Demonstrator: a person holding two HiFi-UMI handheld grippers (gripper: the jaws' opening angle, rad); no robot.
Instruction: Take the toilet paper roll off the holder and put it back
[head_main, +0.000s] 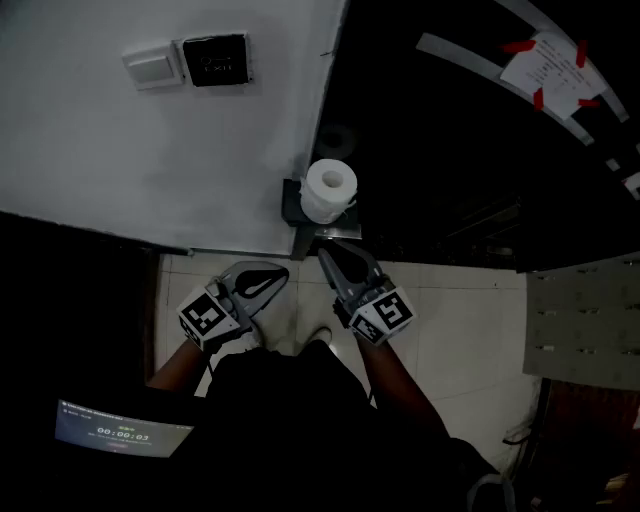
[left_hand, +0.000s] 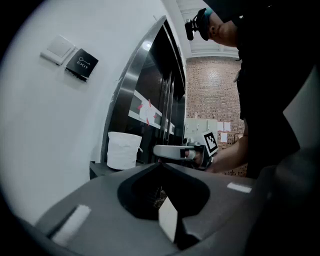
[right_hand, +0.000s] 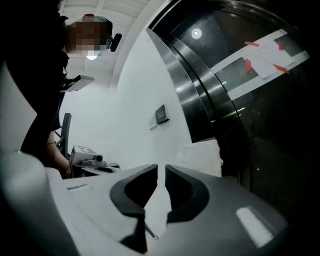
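White toilet paper roll (head_main: 329, 188) stands on end on its dark holder (head_main: 292, 208) at the wall corner, and neither tool touches it. The right gripper (head_main: 326, 254) hangs just beside the holder at the roll's 6 o'clock, jaws all but together on nothing. The left gripper (head_main: 281, 271), at 7 o'clock, has its jaws together and is likewise empty. This looks like the approach before lift-off. Next, one gripper must spread its jaws wide enough to straddle the soft roll, then close on it gently.

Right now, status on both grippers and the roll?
Left gripper shut, empty. Right gripper shut, empty. Toilet paper roll standing upright on holder, untouched, just ahead of both. Nothing in the way.
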